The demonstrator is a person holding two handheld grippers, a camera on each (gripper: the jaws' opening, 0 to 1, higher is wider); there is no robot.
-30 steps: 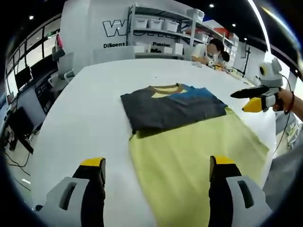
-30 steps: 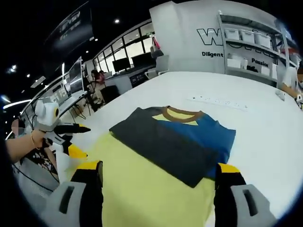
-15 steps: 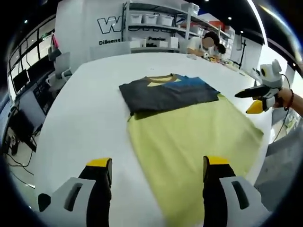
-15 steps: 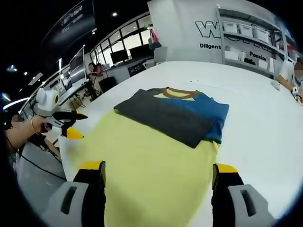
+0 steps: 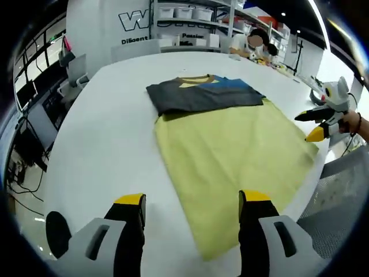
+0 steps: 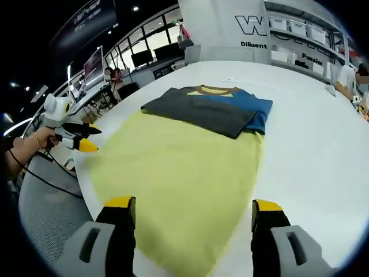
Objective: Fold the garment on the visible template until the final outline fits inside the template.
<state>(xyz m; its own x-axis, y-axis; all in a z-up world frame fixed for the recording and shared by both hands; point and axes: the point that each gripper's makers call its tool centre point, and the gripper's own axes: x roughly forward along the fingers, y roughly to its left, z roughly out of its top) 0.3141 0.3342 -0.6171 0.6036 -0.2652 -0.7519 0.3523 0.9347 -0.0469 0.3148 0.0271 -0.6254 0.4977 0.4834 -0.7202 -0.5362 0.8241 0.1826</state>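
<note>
A folded dark grey and blue garment with a brown collar lies across the far end of a yellow-green template sheet on the white table. My left gripper hovers open over the sheet's near corner with nothing between its fingers; it also appears at the left of the right gripper view, held by a hand. My right gripper is open above the sheet's opposite near edge, seen too at the right of the left gripper view.
White shelves with boxes stand against the back wall, and people sit at the table's far end. Desks with monitors and chairs line one side. A cable trails over the grey floor by the table edge.
Both views have pulled back and risen from the garment. More of the yellow-green sheet and its near edge now show. The garment has stayed folded in place.
</note>
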